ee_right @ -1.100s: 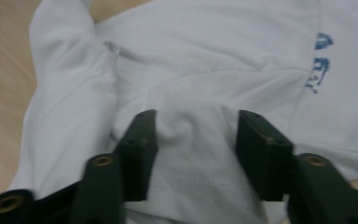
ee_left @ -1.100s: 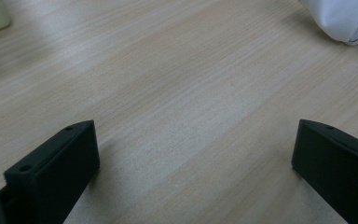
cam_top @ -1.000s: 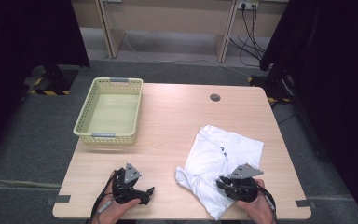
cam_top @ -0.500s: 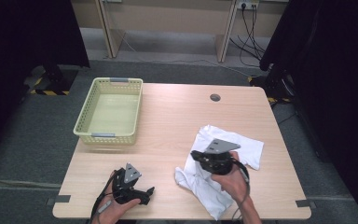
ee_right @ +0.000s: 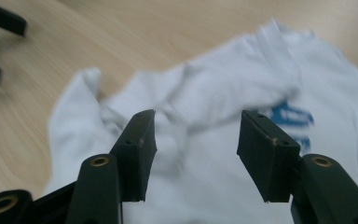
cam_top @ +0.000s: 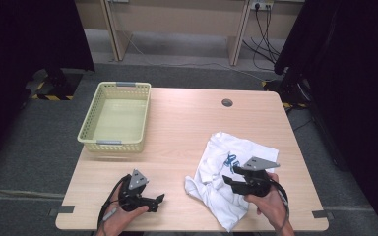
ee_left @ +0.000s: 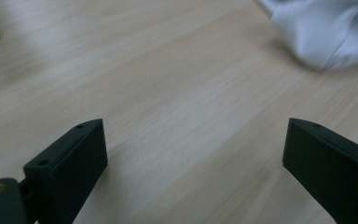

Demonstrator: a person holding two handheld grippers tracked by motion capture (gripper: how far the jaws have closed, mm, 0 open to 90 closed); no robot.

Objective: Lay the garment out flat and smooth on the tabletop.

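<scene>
A white T-shirt [cam_top: 226, 152] with a blue print lies rumpled on the right half of the wooden table [cam_top: 187, 123]. My right gripper [cam_top: 228, 178] hovers over the shirt's near part and points left. In the right gripper view it [ee_right: 198, 114] is open. Its jaws have just been opening, and only the cloth [ee_right: 242, 70] below shows between them. My left gripper [cam_top: 158, 199] rests near the front edge, left of the shirt. It [ee_left: 196, 126] stands open over bare wood. Its jaws have just closed a little with nothing between them. A shirt corner [ee_left: 326, 32] lies ahead of it.
A pale yellow basket [cam_top: 89, 125] stands at the back left of the table, with nothing in it. A round cable hole [cam_top: 227, 103] sits near the far edge. Dark curtains and floor cables surround the table.
The right gripper went from the front edge over the shirt's middle, shut, then drew back toward the front and opened. The left gripper has stayed in place.
</scene>
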